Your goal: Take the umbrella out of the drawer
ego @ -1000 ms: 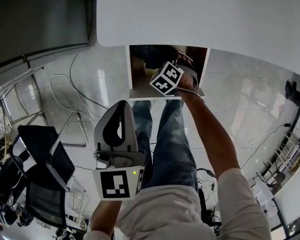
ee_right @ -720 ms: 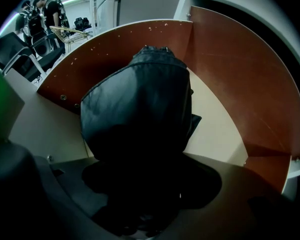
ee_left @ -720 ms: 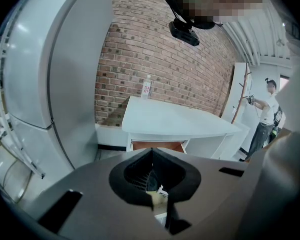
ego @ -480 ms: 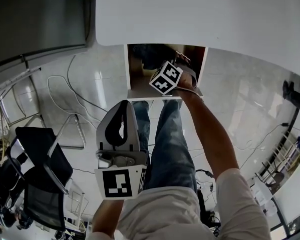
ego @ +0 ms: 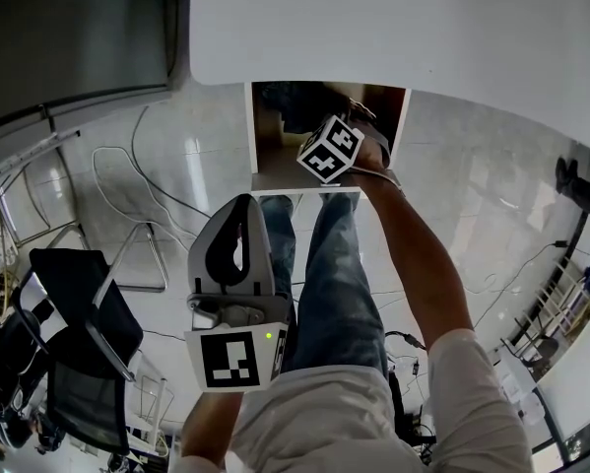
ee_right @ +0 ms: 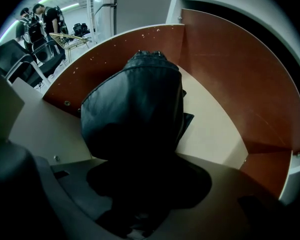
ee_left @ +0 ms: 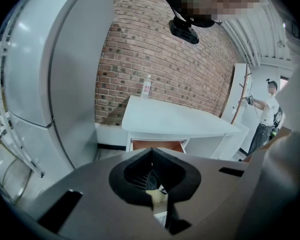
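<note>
A folded dark umbrella (ee_right: 134,104) in its sleeve lies in the open brown drawer (ee_right: 230,84) under the white table (ego: 393,28). My right gripper (ee_right: 139,166) points steeply down into the drawer, its marker cube (ego: 330,151) hiding the jaws in the head view. The jaws have just been closing, and the umbrella's near end lies between them. Shadow hides the pads, so I cannot tell if they press on it. My left gripper (ego: 237,207) is held near my body, well short of the drawer (ee_left: 157,145), shut with nothing in it.
My legs (ego: 324,254) are under the drawer's white front (ego: 304,183). Black chairs (ego: 78,313) and loose cables (ego: 127,175) are on the floor at left. A bottle (ee_left: 146,87) is on the table by the brick wall. Another person (ee_left: 265,114) is at far right.
The right gripper's marker cube has shifted very slightly in the drawer. The left gripper has kept still.
</note>
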The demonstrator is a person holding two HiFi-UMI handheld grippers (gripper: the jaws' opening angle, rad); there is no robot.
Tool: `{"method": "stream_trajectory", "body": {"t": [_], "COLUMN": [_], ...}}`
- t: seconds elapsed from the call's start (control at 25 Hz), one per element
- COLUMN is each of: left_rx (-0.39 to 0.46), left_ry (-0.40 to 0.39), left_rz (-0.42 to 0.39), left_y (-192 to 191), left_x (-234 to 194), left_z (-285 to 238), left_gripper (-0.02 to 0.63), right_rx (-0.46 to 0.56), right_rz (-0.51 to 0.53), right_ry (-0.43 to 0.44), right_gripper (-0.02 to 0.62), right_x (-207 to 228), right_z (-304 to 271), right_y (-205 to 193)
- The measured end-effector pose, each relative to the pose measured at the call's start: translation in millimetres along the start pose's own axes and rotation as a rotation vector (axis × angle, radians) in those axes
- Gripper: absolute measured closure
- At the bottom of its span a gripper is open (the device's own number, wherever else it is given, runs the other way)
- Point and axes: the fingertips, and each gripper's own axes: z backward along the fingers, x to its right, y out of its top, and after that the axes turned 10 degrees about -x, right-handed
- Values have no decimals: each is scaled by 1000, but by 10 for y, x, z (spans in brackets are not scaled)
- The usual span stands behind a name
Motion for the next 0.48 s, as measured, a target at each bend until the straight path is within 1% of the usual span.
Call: {"method": "stream_trajectory", "body": {"t": [0.12,0.48], "left_rx": [3,15], "left_ry": [2,6], "left_rz": [-3,6], "left_y": [10,47], "left_x": [-19,-62], "left_z": [29,51], "left_gripper": [589,589], "right_rx": [-2,7], "right_rz": [-8,10], "right_ry": [20,21], "right_gripper": [359,360], "right_x": [-20,-47], "right_z": [40,186], "right_y": [4,-48]}}
